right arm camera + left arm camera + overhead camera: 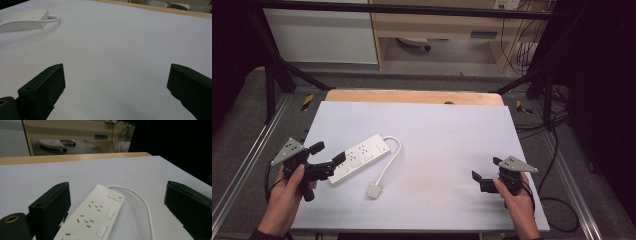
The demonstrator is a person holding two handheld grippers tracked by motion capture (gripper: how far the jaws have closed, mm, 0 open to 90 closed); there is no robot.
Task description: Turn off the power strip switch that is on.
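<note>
One white power strip (pixel 360 158), red-lit switch, looped cord, flat plug (pixel 374 190)

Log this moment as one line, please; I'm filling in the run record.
left gripper: open, at near end of power strip | right gripper: open, over bare table | plug: loose on table

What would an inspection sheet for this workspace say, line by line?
Surface: white table top, wooden strip at the far edge.
Job's things: white power strip lies flat at the left; its cord loops to a plug.
Clutter: nothing seen.
Grippers: left gripper open, straddling the strip's near end; right gripper open over bare table.
Cables: loose cables on the floor at right.
Surroundings: wooden furniture behind.
</note>
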